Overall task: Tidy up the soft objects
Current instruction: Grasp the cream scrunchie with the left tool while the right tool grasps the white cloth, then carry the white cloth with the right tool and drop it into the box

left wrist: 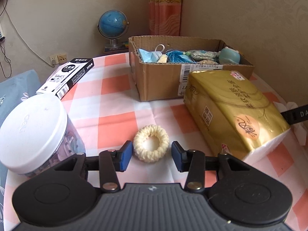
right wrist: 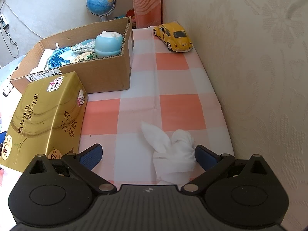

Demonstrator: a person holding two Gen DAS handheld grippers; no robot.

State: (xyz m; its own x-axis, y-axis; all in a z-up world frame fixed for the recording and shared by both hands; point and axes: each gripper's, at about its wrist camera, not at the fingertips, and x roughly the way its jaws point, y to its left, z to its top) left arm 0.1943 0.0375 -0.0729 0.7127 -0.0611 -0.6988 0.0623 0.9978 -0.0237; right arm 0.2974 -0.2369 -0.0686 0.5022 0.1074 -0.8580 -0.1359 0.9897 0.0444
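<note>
A cream knitted hair ring (left wrist: 151, 132) lies flat on the checked tablecloth, right between the blue pads of my left gripper (left wrist: 151, 154). The pads stand close against its two sides and the ring still looks round, not squeezed. In the right wrist view a crumpled white tissue (right wrist: 173, 154) lies between the wide-open fingers of my right gripper (right wrist: 148, 150), against the right pad. Behind stands an open cardboard box (left wrist: 159, 84) (right wrist: 100, 75) holding a blue tassel, face masks, cloth pieces and a pale blue plush. A gold tissue pack (left wrist: 231, 104) (right wrist: 44, 115) lies in front of the box.
A jar with a white lid (left wrist: 30, 127) stands close on the left of my left gripper, with a black pen box (left wrist: 69, 77) behind it. A globe (left wrist: 113, 26) stands beyond the table. A yellow toy car (right wrist: 173, 36) sits at the far right by the wall (right wrist: 259, 77).
</note>
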